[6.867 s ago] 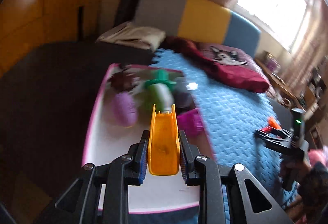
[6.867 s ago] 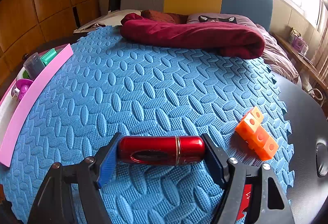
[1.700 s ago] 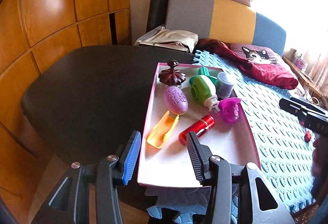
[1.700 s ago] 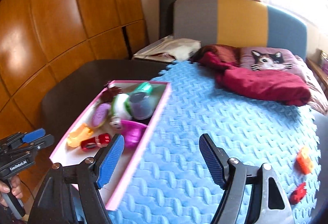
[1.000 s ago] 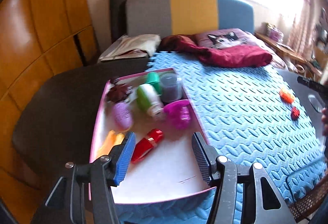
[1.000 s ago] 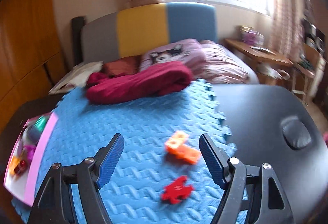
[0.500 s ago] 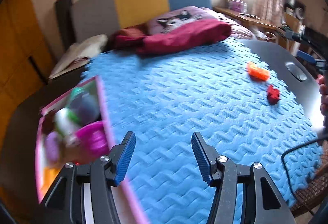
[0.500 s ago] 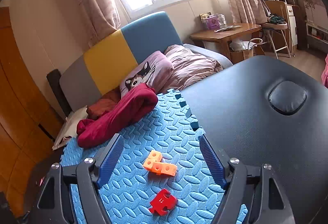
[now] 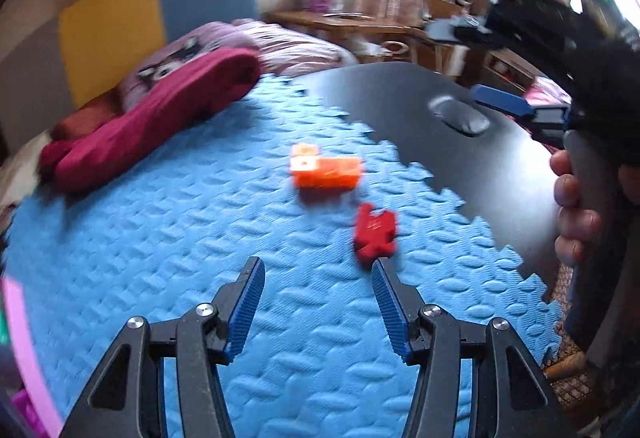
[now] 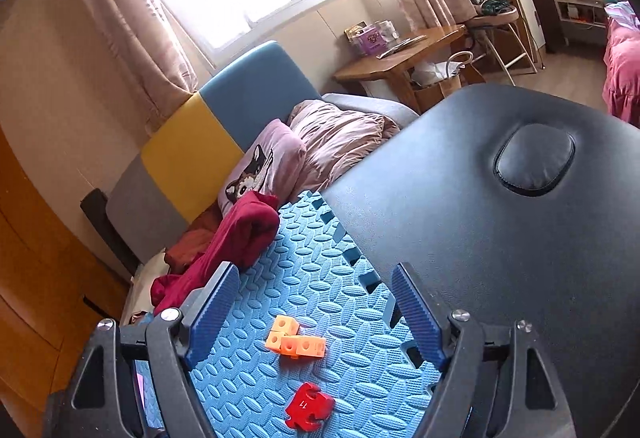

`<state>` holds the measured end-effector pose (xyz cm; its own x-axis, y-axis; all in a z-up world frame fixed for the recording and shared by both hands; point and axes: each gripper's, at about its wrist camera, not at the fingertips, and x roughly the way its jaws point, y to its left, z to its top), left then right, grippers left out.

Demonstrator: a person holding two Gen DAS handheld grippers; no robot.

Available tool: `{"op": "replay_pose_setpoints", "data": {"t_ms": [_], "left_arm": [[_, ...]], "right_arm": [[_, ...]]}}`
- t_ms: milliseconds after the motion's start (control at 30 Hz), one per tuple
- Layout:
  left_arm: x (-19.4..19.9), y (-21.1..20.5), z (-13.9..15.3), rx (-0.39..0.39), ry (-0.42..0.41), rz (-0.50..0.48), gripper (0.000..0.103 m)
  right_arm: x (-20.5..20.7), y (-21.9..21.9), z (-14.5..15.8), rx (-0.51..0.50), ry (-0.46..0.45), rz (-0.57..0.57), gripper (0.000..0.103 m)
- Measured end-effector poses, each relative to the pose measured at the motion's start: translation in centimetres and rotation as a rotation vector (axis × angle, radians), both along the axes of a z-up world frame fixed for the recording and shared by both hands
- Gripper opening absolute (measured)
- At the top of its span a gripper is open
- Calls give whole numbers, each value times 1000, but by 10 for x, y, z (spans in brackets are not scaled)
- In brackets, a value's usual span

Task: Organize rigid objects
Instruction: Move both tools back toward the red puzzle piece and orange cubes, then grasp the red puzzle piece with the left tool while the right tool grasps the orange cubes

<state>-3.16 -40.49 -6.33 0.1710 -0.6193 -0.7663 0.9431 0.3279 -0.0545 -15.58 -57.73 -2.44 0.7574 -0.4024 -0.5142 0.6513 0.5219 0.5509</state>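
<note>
Left gripper [image 9: 318, 292]: jaws stood partly apart with nothing between them, above the blue foam mat [image 9: 168, 238].
Right gripper [image 10: 310, 312]: jaws were wide and opening, nothing between them; a person's hand [image 9: 572, 205] held its handle at the right edge of the left wrist view.
Orange block piece [image 9: 326, 171]: lay on the mat, made of joined cubes, clear of both grippers.
Red puzzle piece [image 9: 374, 230]: lay flat on the mat just beside the orange block piece, near the mat's toothed edge.
Pink tray [image 9: 24, 342]: only its rim showed at the left edge of the left wrist view; contents were too blurred to name.
Bench [image 10: 460, 222]: black padded top, carrying the mat.
Dark red cloth [image 10: 236, 238]: bunched at the mat's far edge.
</note>
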Motion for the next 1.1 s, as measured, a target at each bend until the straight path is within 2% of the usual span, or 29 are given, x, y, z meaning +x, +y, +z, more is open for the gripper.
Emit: {"op": "replay_pose_setpoints", "data": {"t_ms": [133, 233, 300, 333, 433, 633, 767, 933, 1100], "left_arm": [[-10, -33, -12, 40, 21, -63, 56], [-14, -52, -24, 74, 7, -72, 56], [-13, -59, -33, 88, -10, -47, 33], [-13, -56, -33, 79, -29, -33, 33], [-2, -36, -31, 50, 10, 23, 32], [19, 29, -33, 40, -15, 210, 32], [22, 75, -37, 23, -33, 307, 32], [26, 102, -40, -5, -22, 355, 32], [28, 102, -41, -20, -5, 364, 32]], "right_arm": [[-2, -2, 0, 5, -6, -9, 80], [-1, -4, -2, 14, -3, -6, 80], [0, -4, -3, 19, 1, 1, 80], [2, -4, -4, 22, 8, 6, 80], [9, -4, -7, 36, 29, 37, 80], [32, 5, -22, 74, 112, 155, 80], [56, 20, -30, 59, 199, 253, 80], [82, 34, -42, 38, 320, 268, 81], [104, 37, -54, 40, 370, 234, 81]]}}
